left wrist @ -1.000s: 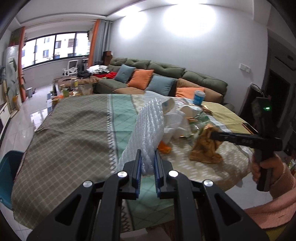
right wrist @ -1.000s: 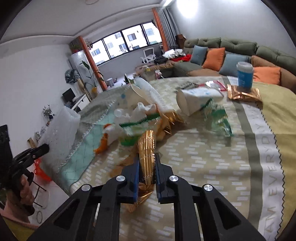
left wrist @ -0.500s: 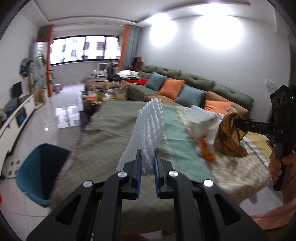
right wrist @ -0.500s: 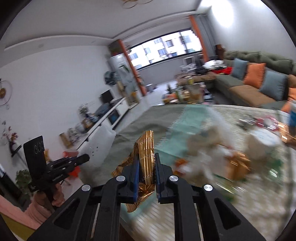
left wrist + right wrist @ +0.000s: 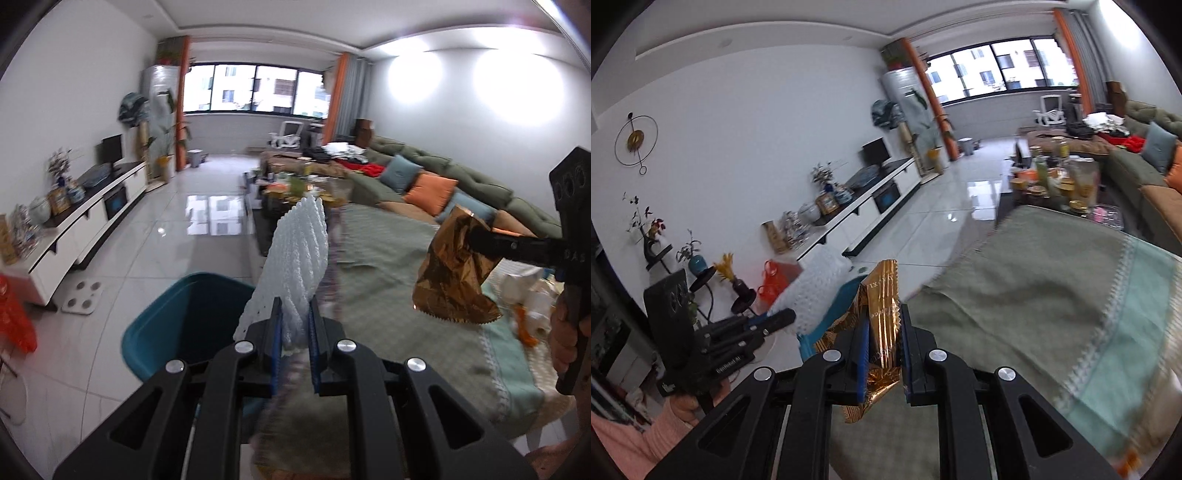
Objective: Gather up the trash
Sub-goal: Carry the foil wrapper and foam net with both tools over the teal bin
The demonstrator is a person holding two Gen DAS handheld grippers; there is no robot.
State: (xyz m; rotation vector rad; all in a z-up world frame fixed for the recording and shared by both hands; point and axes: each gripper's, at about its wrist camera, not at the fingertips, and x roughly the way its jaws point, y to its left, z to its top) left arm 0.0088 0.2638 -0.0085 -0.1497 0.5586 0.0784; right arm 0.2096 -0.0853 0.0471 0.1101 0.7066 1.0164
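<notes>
While both grippers are raised near the edge of the cloth-covered table point(image 5: 388, 258), each one holds a single piece of trash.

Left gripper point(image 5: 295, 325): the jaws are clamped on a sheet of white bubble wrap point(image 5: 299, 254). The sheet stands upright out of the pads and rises above them. In the right wrist view the same bubble wrap point(image 5: 820, 284) shows as a pale, blurred mass at the tip of the left gripper, which a hand in a pink sleeve point(image 5: 639, 435) carries.

Right gripper point(image 5: 884, 343): the jaws are clenched on a crumpled gold foil wrapper point(image 5: 882, 314). One part of the foil sticks up between the pads; the rest hangs below them. In the left wrist view the gold foil wrapper point(image 5: 456, 269) hangs from the tip of the right gripper, above the green tablecloth.

Teal bin point(image 5: 184, 321): it stands on the tiled floor point(image 5: 177, 243), just beside the table edge. In the left wrist view it lies below and to the left of the bubble wrap. In the right wrist view only a part of its rim point(image 5: 842, 302) shows, behind the foil.

Remaining trash point(image 5: 528, 306): white and orange pieces lie on the table at the right edge of the left wrist view, well apart from the bin.
</notes>
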